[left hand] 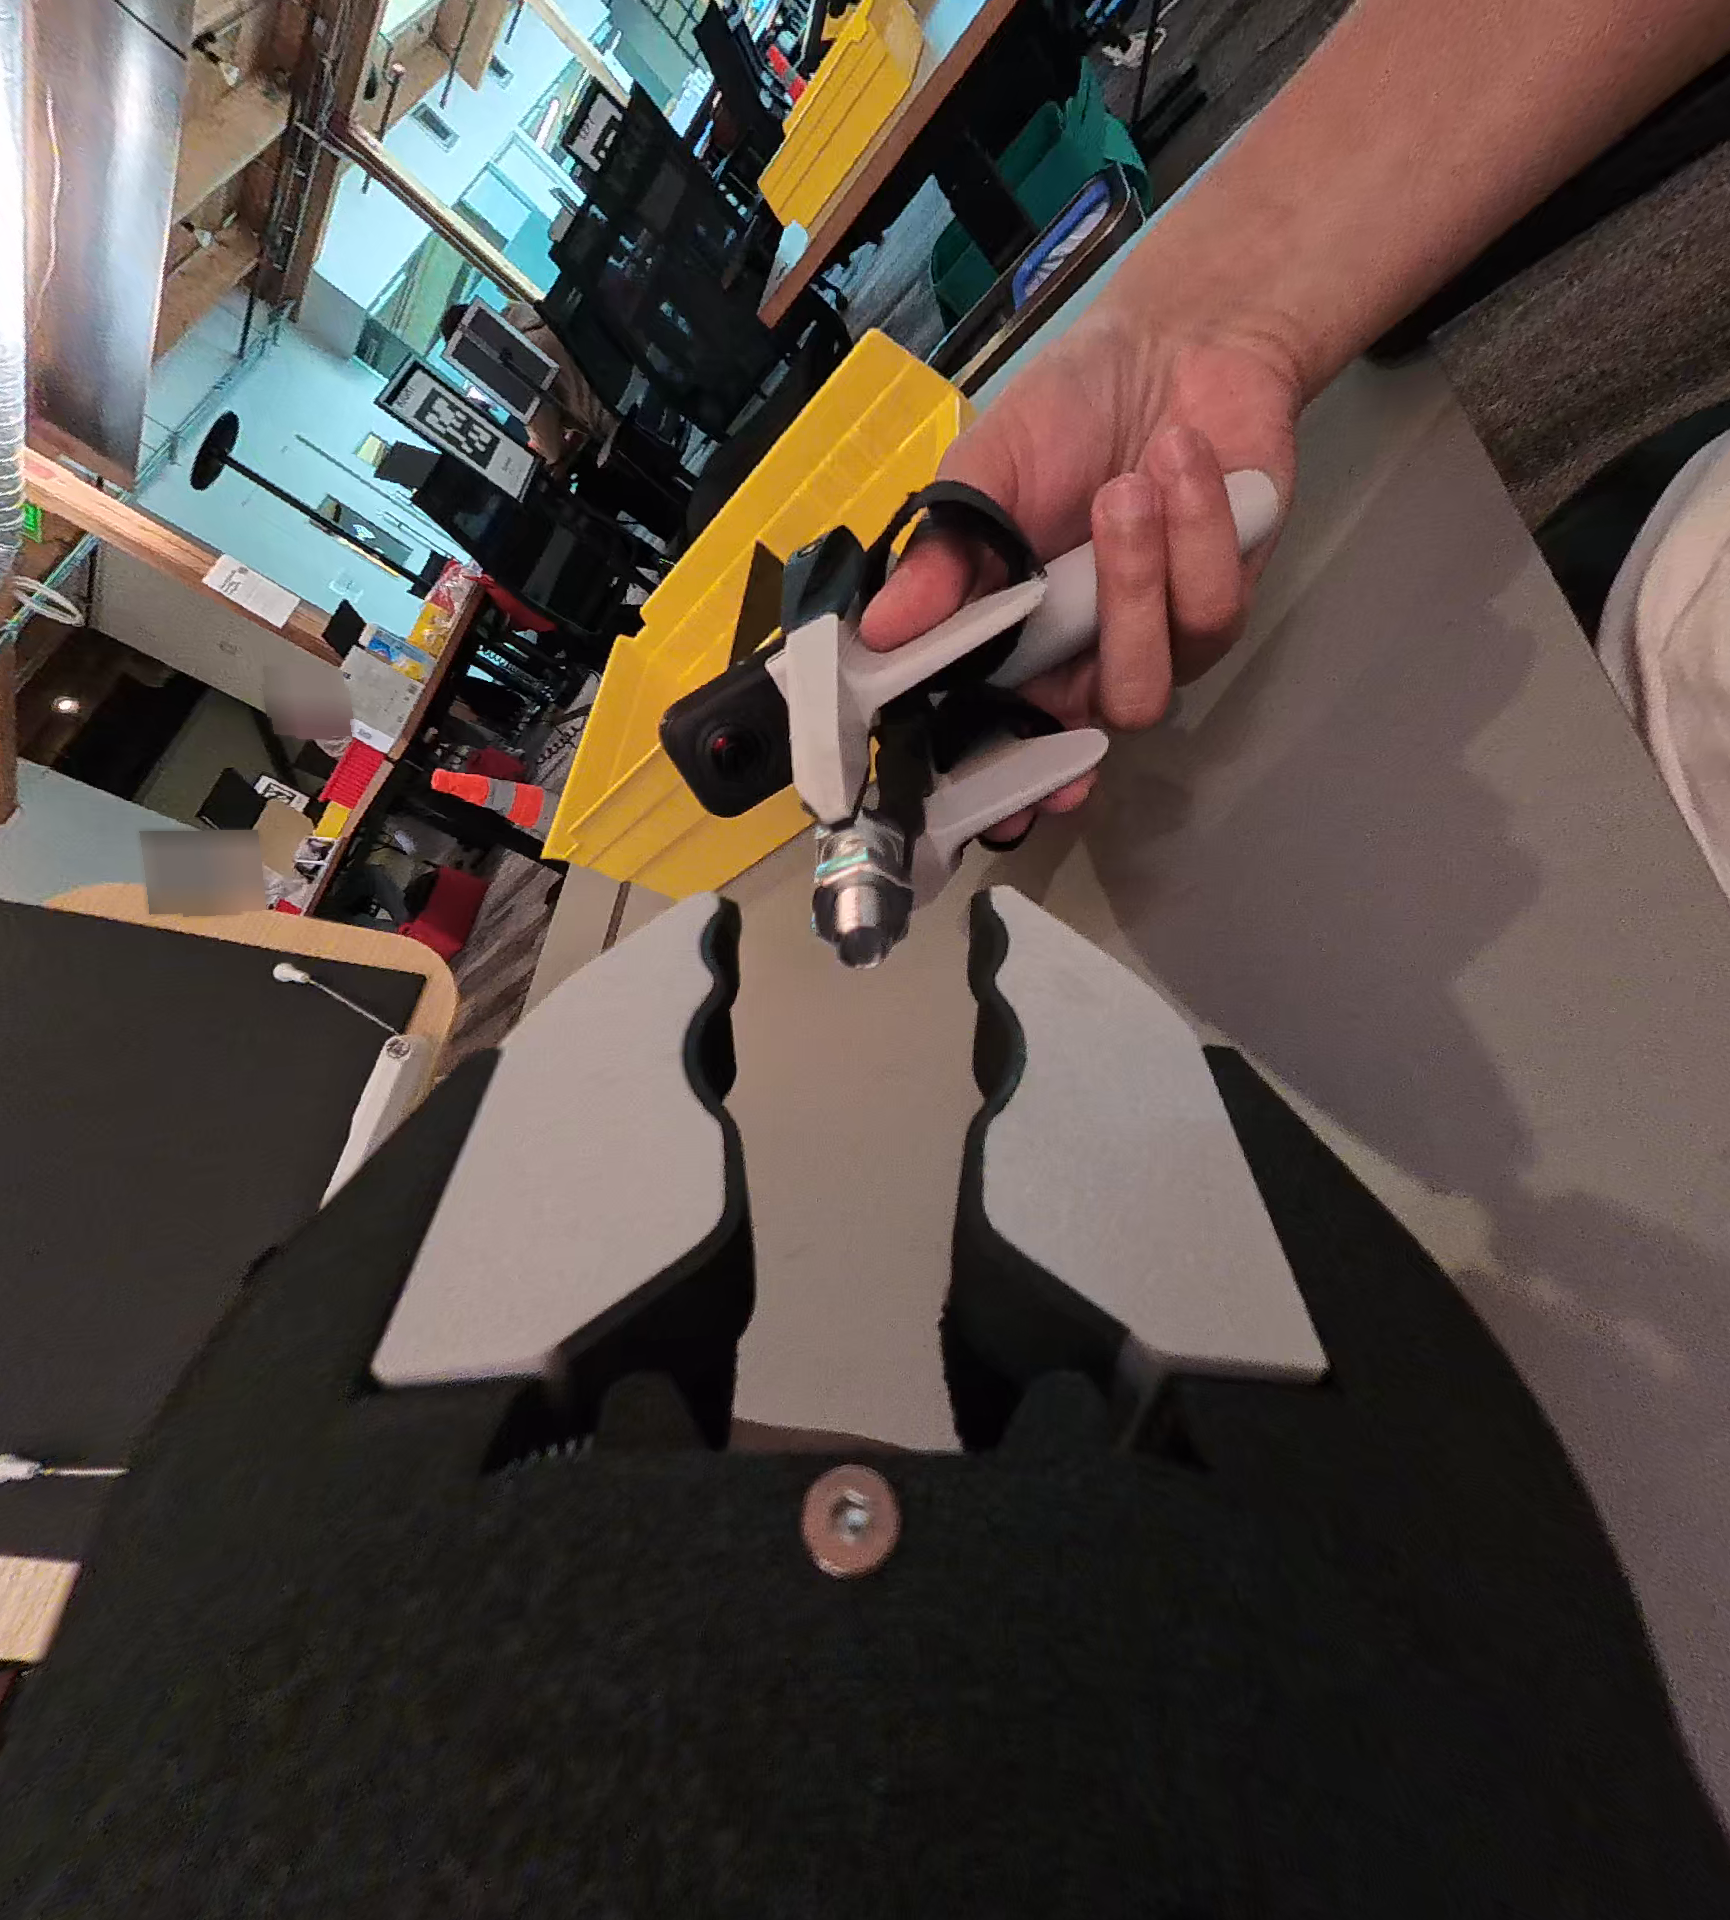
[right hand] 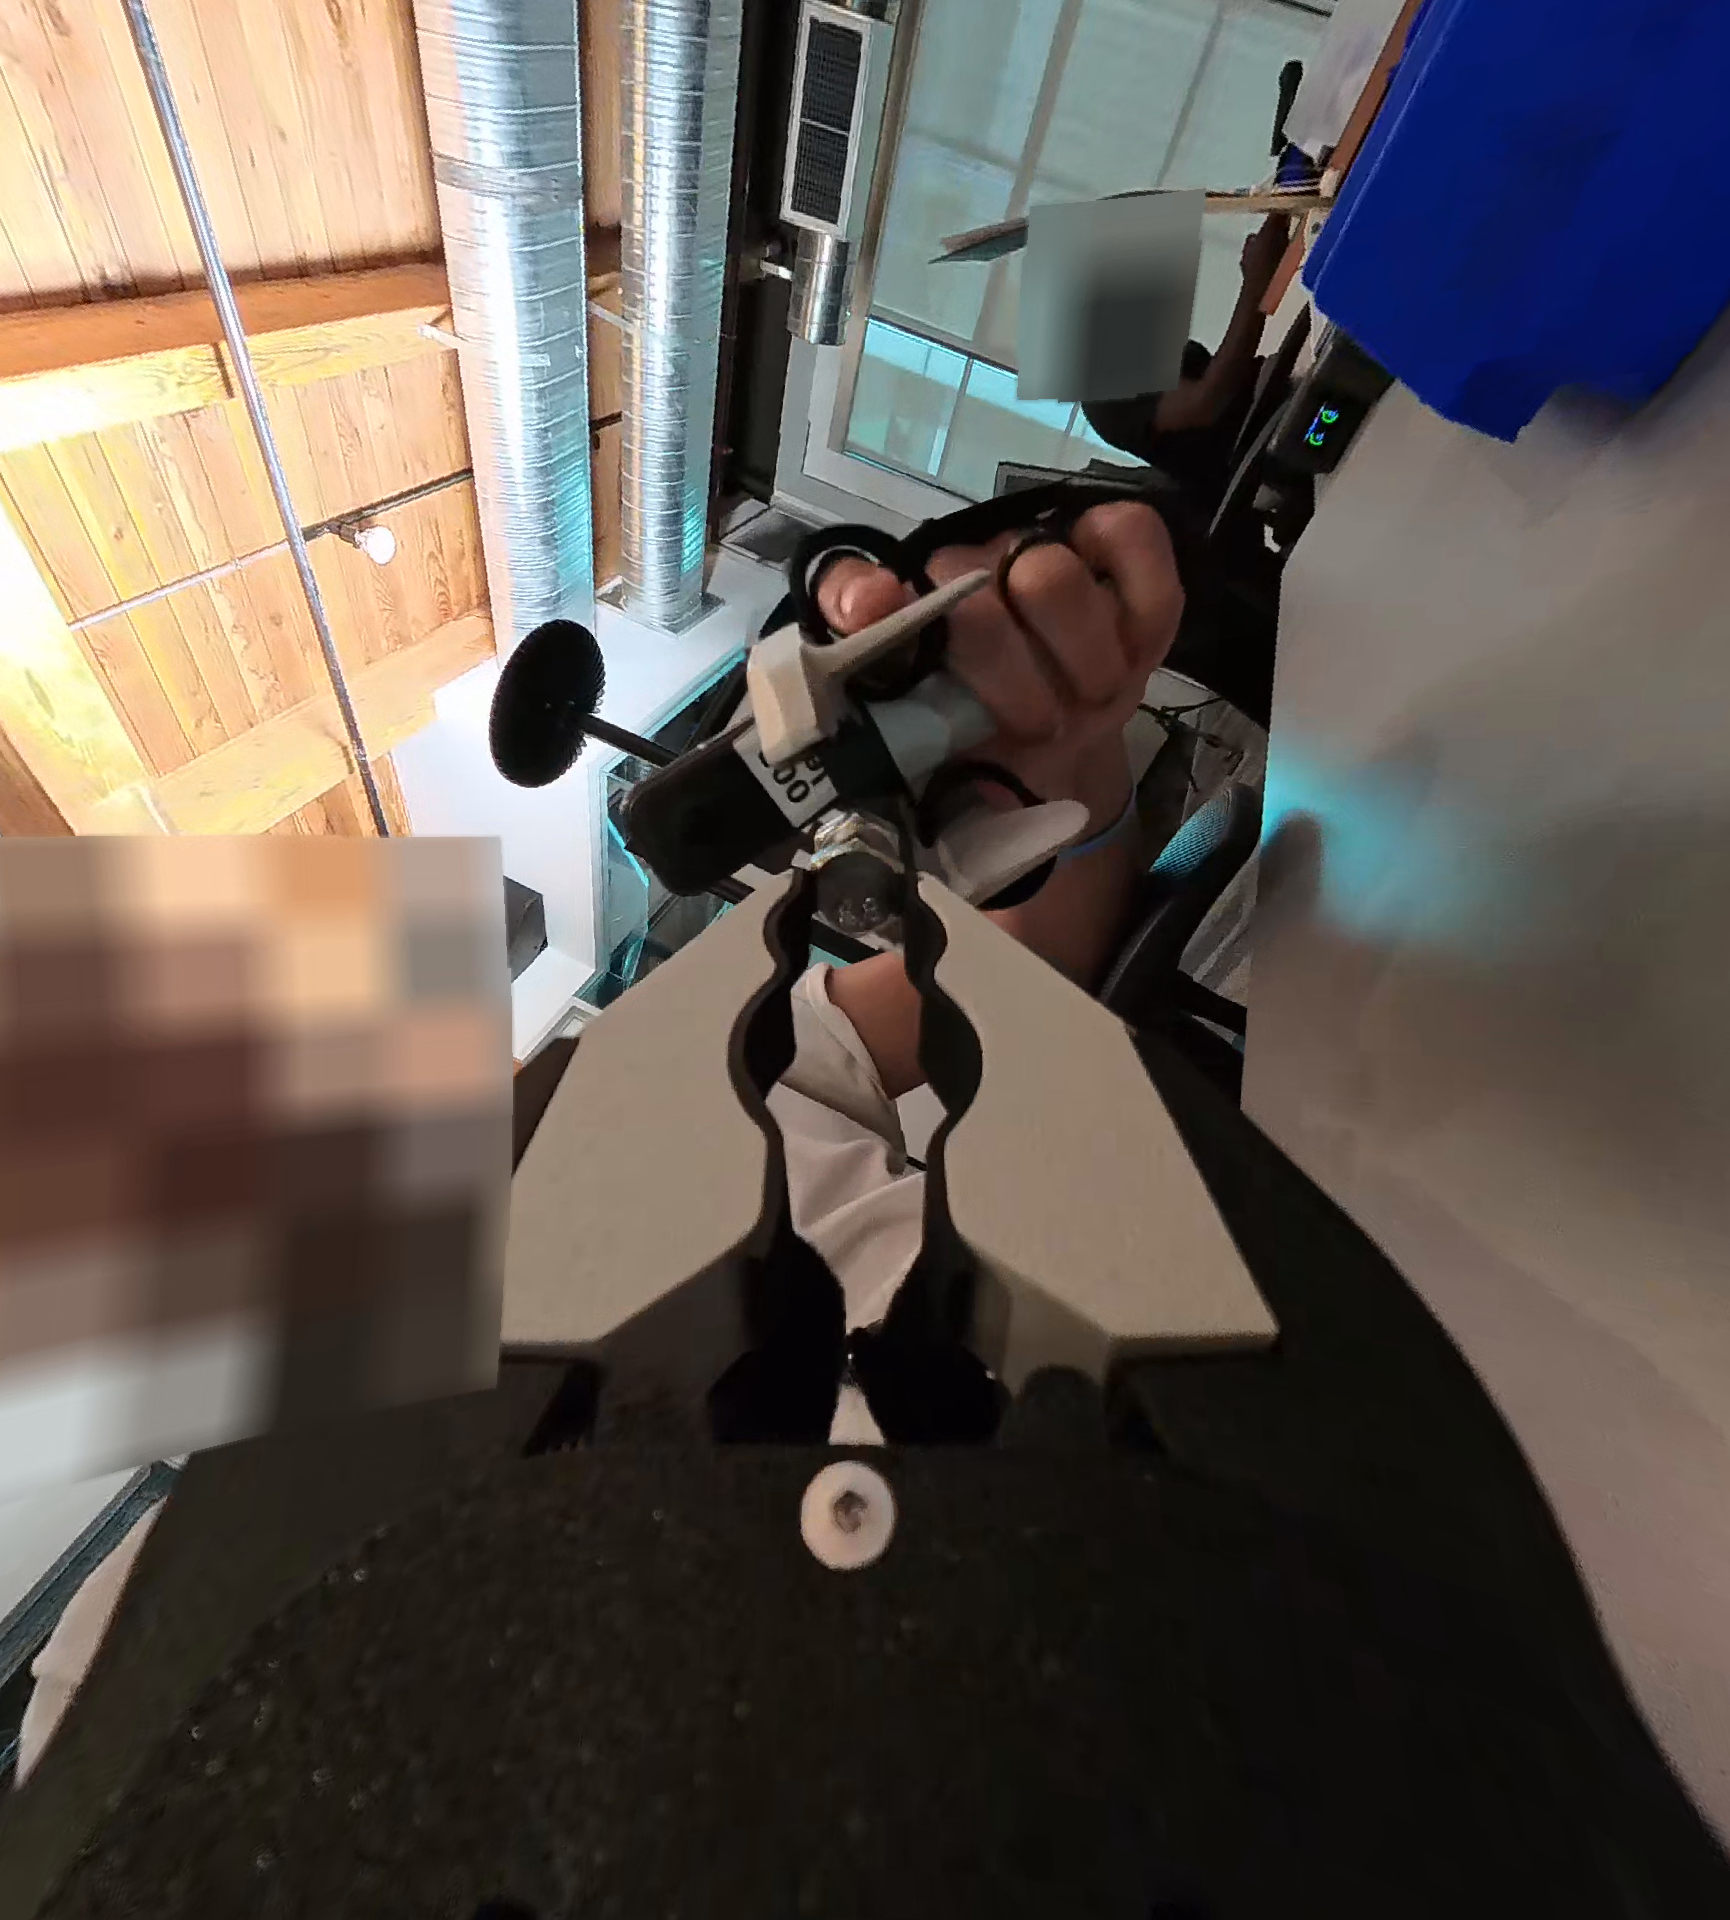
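My left gripper (left hand: 850, 920) is open, with bare space between its grey fingers (left hand: 612, 1091). Just ahead of its tips is a small metal threaded fitting (left hand: 859, 894), its end reaching the gap without touching either pad. The right gripper (left hand: 882, 831), held by a hand (left hand: 1131, 540), grips the fitting's other end. In the right wrist view my right gripper (right hand: 853, 888) is shut on the metal fitting (right hand: 856, 899) at its fingertips. Beyond it, the left gripper (right hand: 902, 764) faces me, held by a hand (right hand: 1069, 623), with its fingers spread.
A grey table top (left hand: 1360, 935) lies under both grippers. Stacked yellow bins (left hand: 819, 582) stand at its far edge. A black board (left hand: 113, 1143) is at the left, and an orange cone (left hand: 487, 795) lies farther back. A blue object (right hand: 1567, 187) is at the upper right. Both grippers' tips are close together, under 4 cm apart.
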